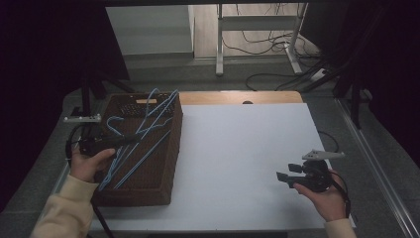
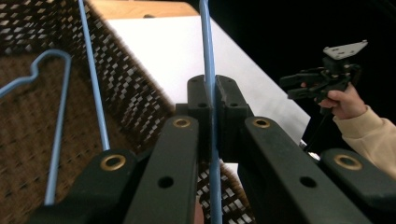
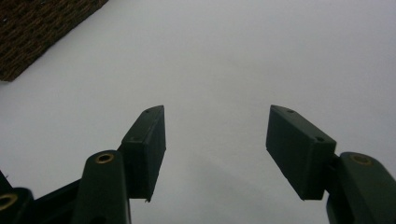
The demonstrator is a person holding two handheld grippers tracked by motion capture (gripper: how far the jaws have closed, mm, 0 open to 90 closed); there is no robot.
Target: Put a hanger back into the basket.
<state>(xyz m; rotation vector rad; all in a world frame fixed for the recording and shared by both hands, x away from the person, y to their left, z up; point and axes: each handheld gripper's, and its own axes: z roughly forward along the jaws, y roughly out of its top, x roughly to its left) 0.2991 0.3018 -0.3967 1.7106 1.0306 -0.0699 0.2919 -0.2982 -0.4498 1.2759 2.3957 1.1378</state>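
A brown woven basket (image 1: 166, 163) stands on the left of the white table top (image 1: 242, 148) and holds several light blue wire hangers (image 1: 143, 130). Over the basket, my left gripper (image 1: 134, 140) points right and is shut on one hanger wire. In the left gripper view that blue wire (image 2: 205, 42) runs straight up between the closed jaws of the left gripper (image 2: 213, 91), with other hangers (image 2: 58, 116) lying in the basket (image 2: 130, 88). My right gripper (image 1: 285, 177) hovers low over the right side of the table. Its jaws stand open with nothing between them, as the right gripper (image 3: 215, 140) view shows.
A bare wooden strip (image 1: 237, 97) edges the table at the back. Beyond it on the floor are a white desk frame (image 1: 220, 44) and loose cables (image 1: 267, 42). A corner of the basket (image 3: 32, 32) lies far left of the right gripper. A metal rail (image 1: 376, 168) runs along the table's right.
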